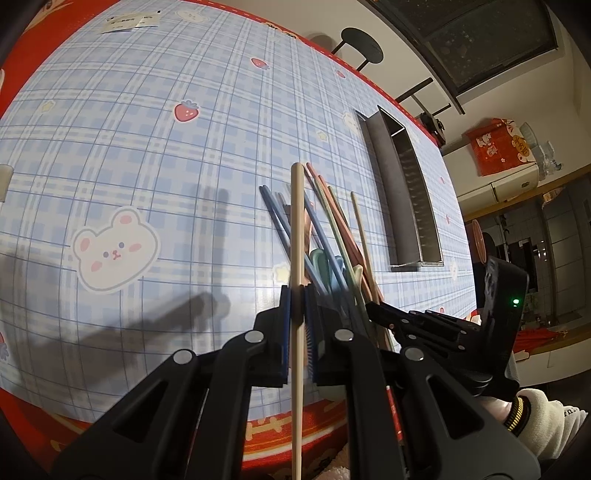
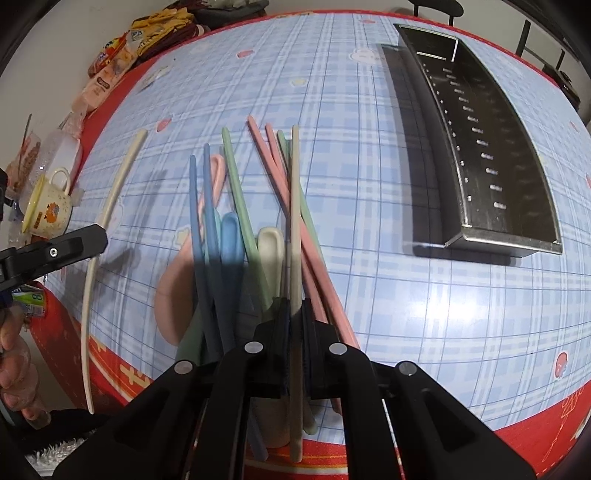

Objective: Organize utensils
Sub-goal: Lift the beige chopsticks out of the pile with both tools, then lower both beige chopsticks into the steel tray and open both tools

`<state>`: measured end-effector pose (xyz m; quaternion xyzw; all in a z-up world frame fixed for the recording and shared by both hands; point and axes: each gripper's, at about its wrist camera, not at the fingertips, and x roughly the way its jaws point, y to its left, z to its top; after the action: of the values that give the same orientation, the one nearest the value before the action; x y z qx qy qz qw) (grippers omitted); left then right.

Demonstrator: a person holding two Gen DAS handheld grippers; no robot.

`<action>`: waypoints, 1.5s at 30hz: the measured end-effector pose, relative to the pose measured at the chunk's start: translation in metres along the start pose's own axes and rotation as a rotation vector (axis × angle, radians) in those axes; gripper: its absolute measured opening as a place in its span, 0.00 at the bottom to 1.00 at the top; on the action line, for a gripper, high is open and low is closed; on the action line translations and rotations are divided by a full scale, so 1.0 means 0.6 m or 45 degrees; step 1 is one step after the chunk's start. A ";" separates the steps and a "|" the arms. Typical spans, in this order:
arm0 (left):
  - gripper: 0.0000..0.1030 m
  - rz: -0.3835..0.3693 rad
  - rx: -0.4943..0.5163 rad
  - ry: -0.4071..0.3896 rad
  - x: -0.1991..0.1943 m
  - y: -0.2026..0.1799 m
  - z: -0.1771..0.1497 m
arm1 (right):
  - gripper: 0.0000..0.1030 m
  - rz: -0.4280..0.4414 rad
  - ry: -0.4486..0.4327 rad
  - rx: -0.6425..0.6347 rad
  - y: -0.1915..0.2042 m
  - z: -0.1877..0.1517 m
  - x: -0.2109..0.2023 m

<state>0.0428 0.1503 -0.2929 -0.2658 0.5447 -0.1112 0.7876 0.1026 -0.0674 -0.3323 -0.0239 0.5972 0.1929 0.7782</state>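
Note:
My left gripper [image 1: 296, 295] is shut on a beige chopstick [image 1: 296, 229] and holds it above the table, left of the pile. My right gripper [image 2: 294, 306] is shut on another beige chopstick [image 2: 294, 206] over a pile of blue, green and pink chopsticks [image 2: 236, 206] and pastel spoons [image 2: 271, 251] near the table's front edge. The pile also shows in the left wrist view [image 1: 332, 236]. The left gripper's chopstick appears at the left in the right wrist view [image 2: 107, 218]. A metal utensil tray [image 2: 480, 147] lies to the right of the pile, its inside bare.
The table has a blue plaid cloth [image 1: 147, 147] with a red border. A cup [image 2: 48, 206], snack packets [image 2: 118, 55] and bottles crowd the left edge. Chairs [image 1: 362, 44] stand behind the far edge. A paper slip [image 1: 129, 22] lies far left.

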 end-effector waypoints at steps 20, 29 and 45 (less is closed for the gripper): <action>0.11 -0.095 0.054 0.032 0.032 -0.051 0.037 | 0.06 -0.085 -0.239 0.168 -0.049 -0.049 -0.132; 0.11 -0.052 0.103 0.045 0.094 -0.143 0.106 | 0.06 -0.055 -0.279 0.214 -0.145 0.029 -0.142; 0.11 0.008 -0.003 -0.051 0.295 -0.349 0.302 | 0.06 0.021 -0.196 0.178 -0.290 0.193 -0.063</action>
<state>0.3005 -0.0528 -0.2734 -0.2673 0.5298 -0.1028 0.7983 0.2584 -0.2076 -0.2976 0.0502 0.5479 0.1585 0.8198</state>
